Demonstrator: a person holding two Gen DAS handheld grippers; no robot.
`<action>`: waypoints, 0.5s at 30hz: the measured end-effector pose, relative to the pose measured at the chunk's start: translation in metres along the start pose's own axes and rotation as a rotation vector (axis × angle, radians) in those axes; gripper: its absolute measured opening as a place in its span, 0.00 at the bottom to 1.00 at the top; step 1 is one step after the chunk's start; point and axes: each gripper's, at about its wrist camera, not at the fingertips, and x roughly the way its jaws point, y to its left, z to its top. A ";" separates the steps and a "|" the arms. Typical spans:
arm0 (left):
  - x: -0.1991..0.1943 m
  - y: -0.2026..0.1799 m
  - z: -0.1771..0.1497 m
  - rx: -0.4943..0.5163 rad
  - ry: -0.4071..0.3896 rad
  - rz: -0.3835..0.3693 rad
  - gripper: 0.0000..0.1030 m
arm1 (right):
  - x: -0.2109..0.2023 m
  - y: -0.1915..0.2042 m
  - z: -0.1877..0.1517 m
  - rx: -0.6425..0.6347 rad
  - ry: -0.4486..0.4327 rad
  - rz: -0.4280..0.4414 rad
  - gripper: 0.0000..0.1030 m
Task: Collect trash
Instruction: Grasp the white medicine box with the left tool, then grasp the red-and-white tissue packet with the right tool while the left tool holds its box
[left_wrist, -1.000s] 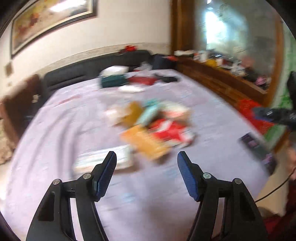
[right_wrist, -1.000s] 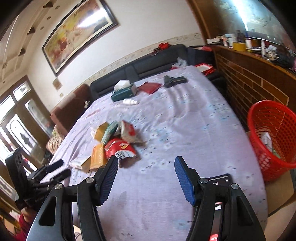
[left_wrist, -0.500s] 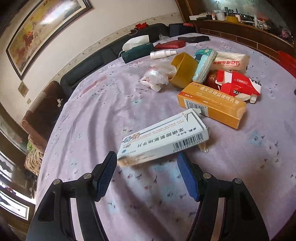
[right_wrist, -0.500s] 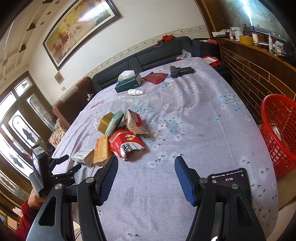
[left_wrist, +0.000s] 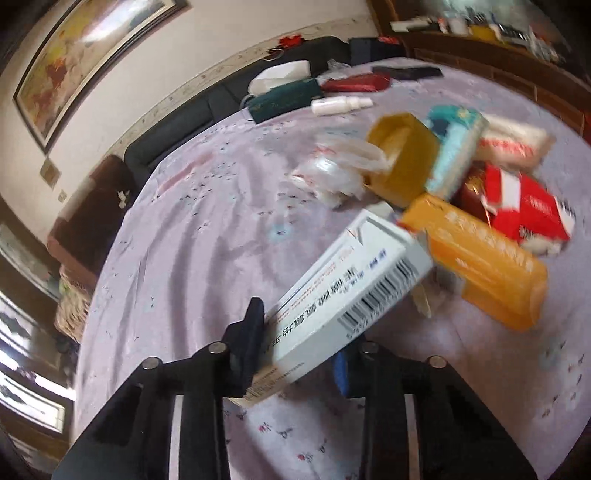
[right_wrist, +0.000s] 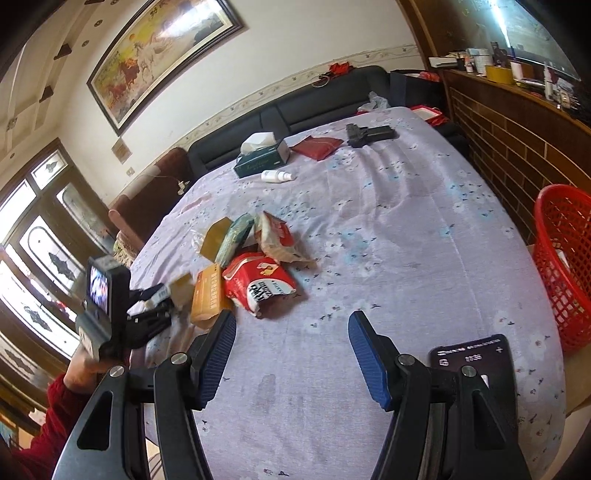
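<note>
My left gripper (left_wrist: 299, 343) is shut on a white medicine box (left_wrist: 347, 291) with a barcode and holds it tilted, its far end raised off the purple tablecloth. It shows small in the right wrist view (right_wrist: 155, 299). Beside it lies a trash pile: an orange box (left_wrist: 476, 258), a red packet (left_wrist: 524, 206), a yellow carton (left_wrist: 402, 155), a teal packet (left_wrist: 454, 147) and a clear plastic bag (left_wrist: 332, 170). My right gripper (right_wrist: 291, 343) is open and empty over the table's near part, right of the pile (right_wrist: 255, 266).
A red mesh basket (right_wrist: 561, 266) stands off the table's right edge. A phone (right_wrist: 472, 362) lies by my right gripper. At the far end are a green tissue box (right_wrist: 262, 158), a white bottle (right_wrist: 277, 176), a red pouch (right_wrist: 317, 146) and a black object (right_wrist: 369, 133).
My left gripper moved in to the white box, closed on it and tilted it up. The right gripper stayed open and barely moved.
</note>
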 end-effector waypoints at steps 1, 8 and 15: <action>0.000 0.006 0.001 -0.031 -0.005 -0.010 0.25 | 0.003 0.003 0.001 -0.007 0.006 0.004 0.66; -0.015 0.062 -0.005 -0.352 -0.063 -0.188 0.12 | 0.045 0.040 0.004 -0.156 0.085 -0.003 0.66; -0.050 0.068 -0.014 -0.434 -0.152 -0.333 0.12 | 0.097 0.079 0.005 -0.384 0.145 -0.076 0.74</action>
